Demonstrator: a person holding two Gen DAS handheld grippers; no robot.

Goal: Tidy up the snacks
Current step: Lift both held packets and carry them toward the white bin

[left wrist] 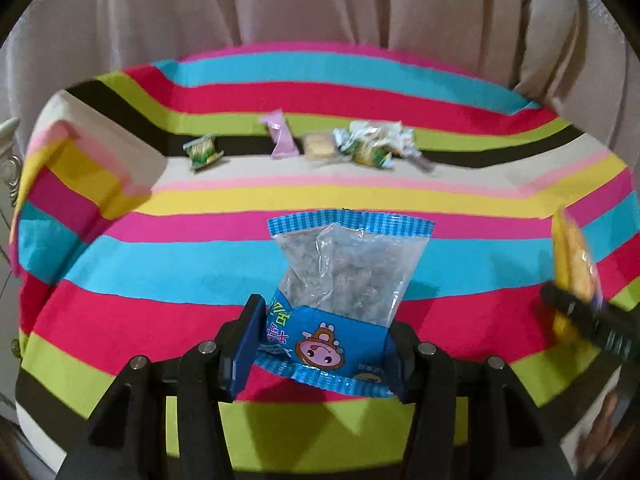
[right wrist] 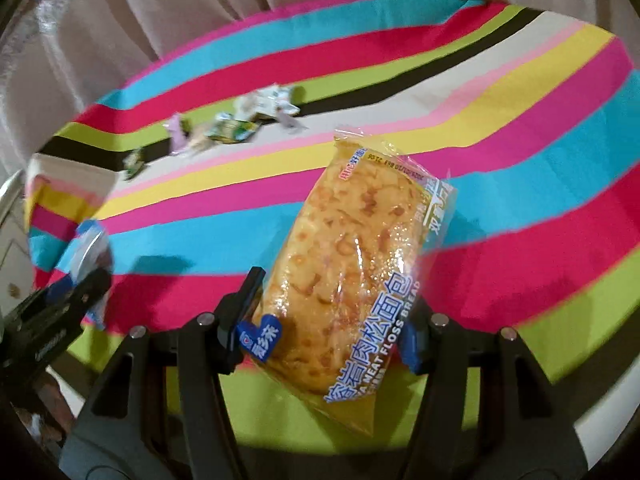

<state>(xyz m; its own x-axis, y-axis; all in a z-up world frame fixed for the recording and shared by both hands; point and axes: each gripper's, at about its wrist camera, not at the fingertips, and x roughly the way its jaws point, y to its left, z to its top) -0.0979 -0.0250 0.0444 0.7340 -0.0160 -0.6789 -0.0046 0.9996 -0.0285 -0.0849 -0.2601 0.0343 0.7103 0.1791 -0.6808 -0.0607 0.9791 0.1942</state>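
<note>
- The left gripper [left wrist: 320,344] is clamped on the bottom of a blue-edged clear plastic snack bag [left wrist: 340,280], which sticks up toward 12 o'clock over the bright striped tablecloth [left wrist: 160,264]; its contents look grey and crinkly.
- Small foil-wrapped snacks [left wrist: 376,142] lie far off at 12 o'clock.
- The right gripper [right wrist: 332,324] grips a glossy clear-wrapped golden meat floss bread [right wrist: 352,260], tilted toward 1 o'clock, oblong and flaky.

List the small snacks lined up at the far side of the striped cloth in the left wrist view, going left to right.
Green-and-white packet → pink wrapper → pale biscuit pack → heap of green and silver wrappers, whose pieces overlap too much to order.
</note>
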